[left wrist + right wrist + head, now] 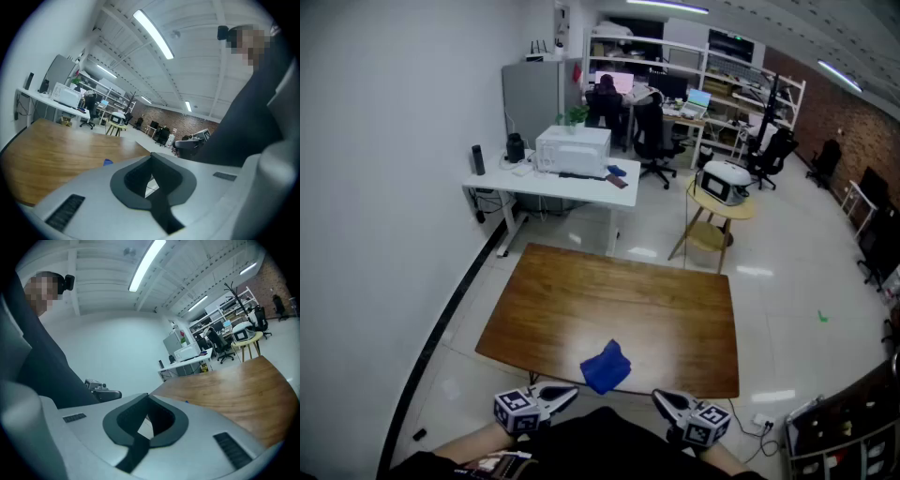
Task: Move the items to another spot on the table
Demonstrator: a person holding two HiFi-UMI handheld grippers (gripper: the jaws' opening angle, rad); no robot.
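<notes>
- Dark clothing [600,442] of the person fills the near edge of the head view, with a forearm [473,448] at the near left.
- Left tongs [570,393] sit just beyond it at the near left, their marker cube [516,411] behind them. The left gripper view shows these tongs [151,156] closed tip to tip, gripping only each other.
- Right tongs [658,397] mirror them at the near right and point inward. The right gripper view shows these tongs [147,397] pressed together the same way, with no load.
- Cloth [606,367], blue and crumpled, lies at the near edge of the table [609,291]. It is between the two tips and apart from both. A blue sliver of it [108,162] peeks past the tongs' body in the left gripper view.
- Brown and wooden, the table stands on a pale glossy floor [787,281], its left side near the white wall [384,187].
- Beyond it at the far left stands a white desk [539,183]. On it are a printer [573,150], a dark bottle [478,159] and a dark vessel [516,148] too small to identify.
- Just past the table's far right corner is a round stand [720,208] carrying a white appliance [725,181].
- Farther off are office chairs [654,141], a seated person [606,97] and shelves [741,80].
- Brick wall [853,122] runs along the far right.
- At the near right are a dark cabinet [844,436] and a power strip [762,421] on the floor.
</notes>
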